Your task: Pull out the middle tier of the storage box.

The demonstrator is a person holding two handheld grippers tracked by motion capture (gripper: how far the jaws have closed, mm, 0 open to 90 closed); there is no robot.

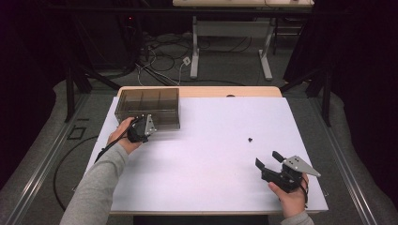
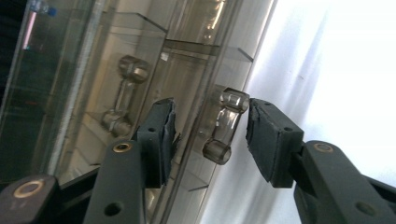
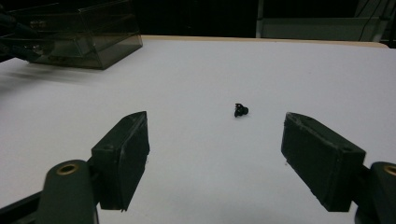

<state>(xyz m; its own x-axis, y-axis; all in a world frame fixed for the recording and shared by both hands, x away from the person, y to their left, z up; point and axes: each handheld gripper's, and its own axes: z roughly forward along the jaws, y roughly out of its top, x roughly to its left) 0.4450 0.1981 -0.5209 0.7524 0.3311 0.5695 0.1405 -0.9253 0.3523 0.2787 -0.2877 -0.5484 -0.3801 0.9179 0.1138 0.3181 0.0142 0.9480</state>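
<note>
The left gripper stood at the near face of the smoky transparent plastic drawer box, which sat at the far left of the white table. Its jaws were apart and straddled the clear bar-shaped drawer handle, and neither pad pressed on it. To do this step well, I judged, the jaws should centre on the handle's bar, close squarely on it between its two round posts, and then pull straight out along the drawer's run, so the light box would not skid or tip.

The right gripper waited near the right corner of the table, its jaws wide apart and holding nothing.

The left gripper view gave the handle, a second like it and the gap at each pad; the high view gave the box's three compartments. The right gripper view brought up the small black part lying well apart from the box
</note>
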